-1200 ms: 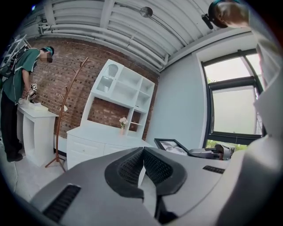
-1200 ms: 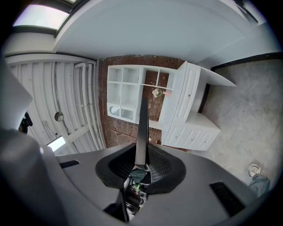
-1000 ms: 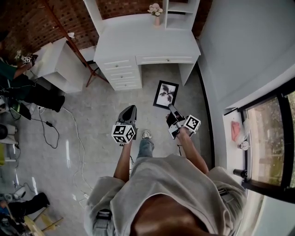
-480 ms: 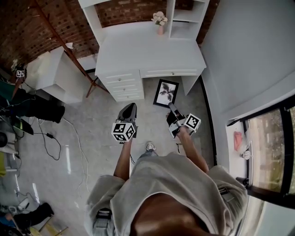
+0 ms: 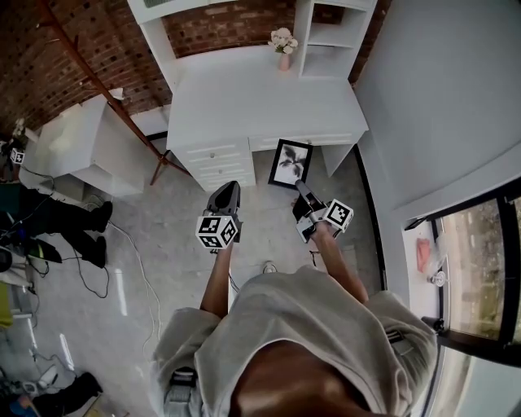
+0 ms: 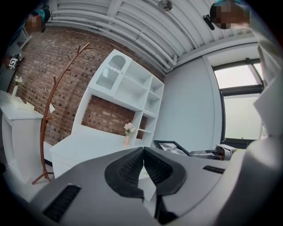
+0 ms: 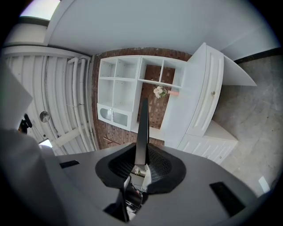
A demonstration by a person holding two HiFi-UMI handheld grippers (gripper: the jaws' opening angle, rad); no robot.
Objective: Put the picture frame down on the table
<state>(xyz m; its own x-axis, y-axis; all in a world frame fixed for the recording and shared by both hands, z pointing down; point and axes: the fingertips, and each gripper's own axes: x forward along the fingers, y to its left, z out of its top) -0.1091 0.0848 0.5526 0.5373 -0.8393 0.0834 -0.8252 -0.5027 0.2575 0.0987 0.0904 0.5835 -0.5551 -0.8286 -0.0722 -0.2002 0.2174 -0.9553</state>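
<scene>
A black picture frame [image 5: 291, 163] with a grey plant print hangs in the air just in front of the white desk [image 5: 260, 98]. My right gripper [image 5: 300, 189] is shut on its near edge. In the right gripper view the picture frame [image 7: 142, 128] shows edge-on as a dark strip rising between the jaws. My left gripper [image 5: 225, 194] hovers to the left of the frame, shut with nothing in it. From the left gripper [image 6: 142, 160] view, the picture frame [image 6: 171, 147] appears to the right, beside the right gripper.
A pink vase of flowers [image 5: 283, 42] stands at the back of the desk, next to white shelves [image 5: 334, 24]. Drawers [image 5: 216, 159] fill the desk's left front. A white side cabinet [image 5: 77, 147] and a coat stand [image 5: 114, 98] are at the left. A grey wall [image 5: 440, 98] runs along the right.
The person has stepped toward the desk. The frame, held in my right gripper, now sits at the desk's front edge instead of over the floor. Both grippers keep their states.
</scene>
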